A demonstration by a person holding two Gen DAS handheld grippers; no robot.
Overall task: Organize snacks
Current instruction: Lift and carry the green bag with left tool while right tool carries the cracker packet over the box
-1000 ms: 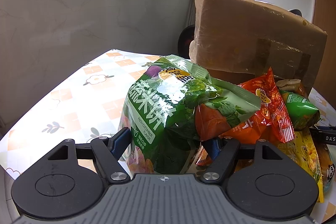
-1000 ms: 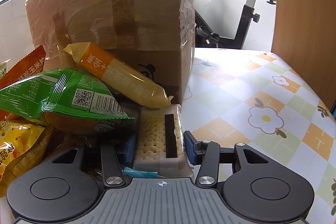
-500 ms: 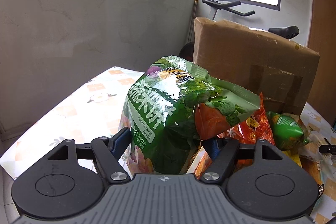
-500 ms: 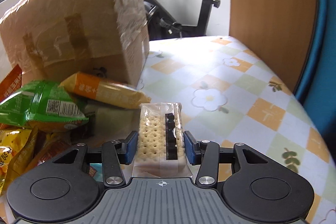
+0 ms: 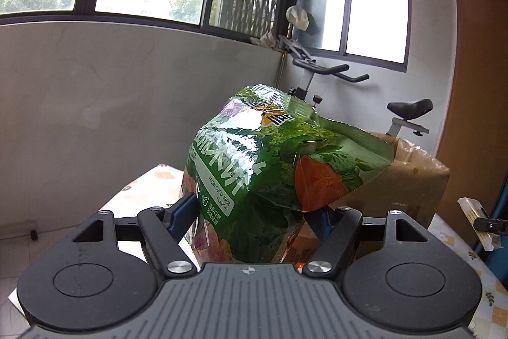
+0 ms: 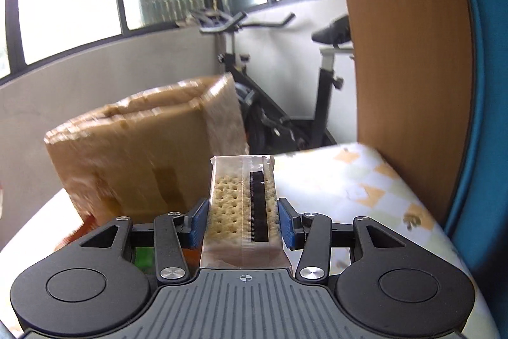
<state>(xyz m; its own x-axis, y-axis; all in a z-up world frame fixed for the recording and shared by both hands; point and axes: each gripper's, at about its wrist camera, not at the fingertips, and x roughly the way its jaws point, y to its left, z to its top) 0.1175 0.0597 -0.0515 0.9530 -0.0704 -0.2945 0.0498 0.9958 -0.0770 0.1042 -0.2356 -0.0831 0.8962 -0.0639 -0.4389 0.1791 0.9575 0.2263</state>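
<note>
My left gripper is shut on a big green snack bag with "fresh cucumber flavor" print, held well above the table. The bag bulges out past both blue pads and hides most of what lies below. My right gripper is shut on a clear-wrapped pack of crackers with a black stripe, lifted off the table and pointing at the taped cardboard box. In the left wrist view the cracker pack shows at the right edge, and the cardboard box sits behind the green bag.
The table carries a flower-patterned cloth. An exercise bike stands behind the box by the window. A wooden panel and a blue surface rise at the right. A bit of a green packet shows under the right gripper.
Both grippers have risen with their loads. The snack pile has dropped out of both views. The box now sits lower and farther off, and more of the windows and bike shows.
</note>
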